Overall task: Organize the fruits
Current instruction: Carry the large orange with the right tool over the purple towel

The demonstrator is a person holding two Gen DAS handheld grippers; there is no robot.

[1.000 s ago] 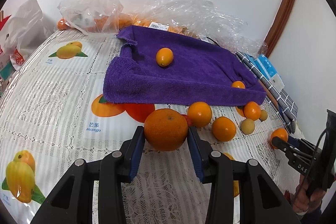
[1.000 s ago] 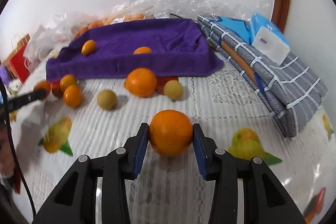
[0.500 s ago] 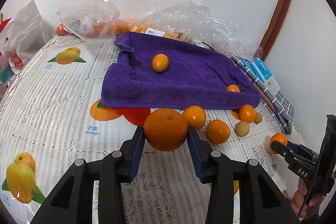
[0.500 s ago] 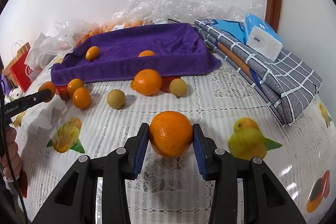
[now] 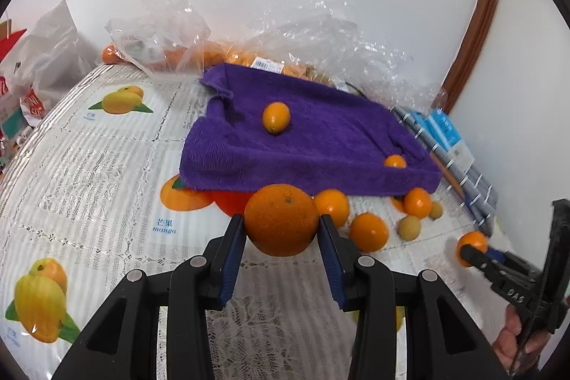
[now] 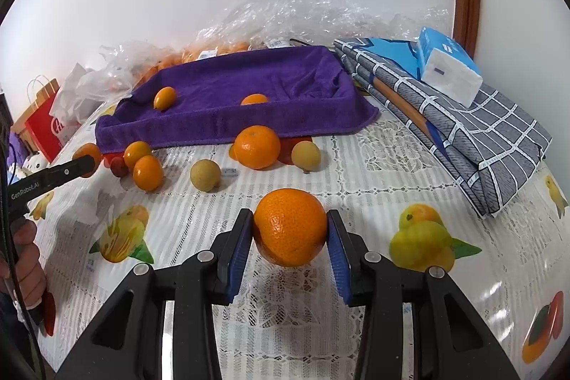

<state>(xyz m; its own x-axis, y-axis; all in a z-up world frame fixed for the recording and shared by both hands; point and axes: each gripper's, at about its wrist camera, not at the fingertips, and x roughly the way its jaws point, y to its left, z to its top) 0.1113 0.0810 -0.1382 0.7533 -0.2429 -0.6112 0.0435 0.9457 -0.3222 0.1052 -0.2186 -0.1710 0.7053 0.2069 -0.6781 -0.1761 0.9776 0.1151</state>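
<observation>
Gripping oranges (image 5: pixel 281 219) (image 6: pixel 290 227), both tongs (image 5: pixel 282 239) (image 6: pixel 290 243).

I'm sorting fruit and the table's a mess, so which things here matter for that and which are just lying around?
For the job:
left gripper holding an orange
right gripper holding another orange
purple towel tray
loose oranges

Lying about:
checked cloth
tissue pack
plastic bags

I'm viewing low over the tabletop (image 5: pixel 89 166) | both wrist cameras facing forward along their jaws | sharing the purple towel (image 5: pixel 320 145) (image 6: pixel 249 95).
</observation>
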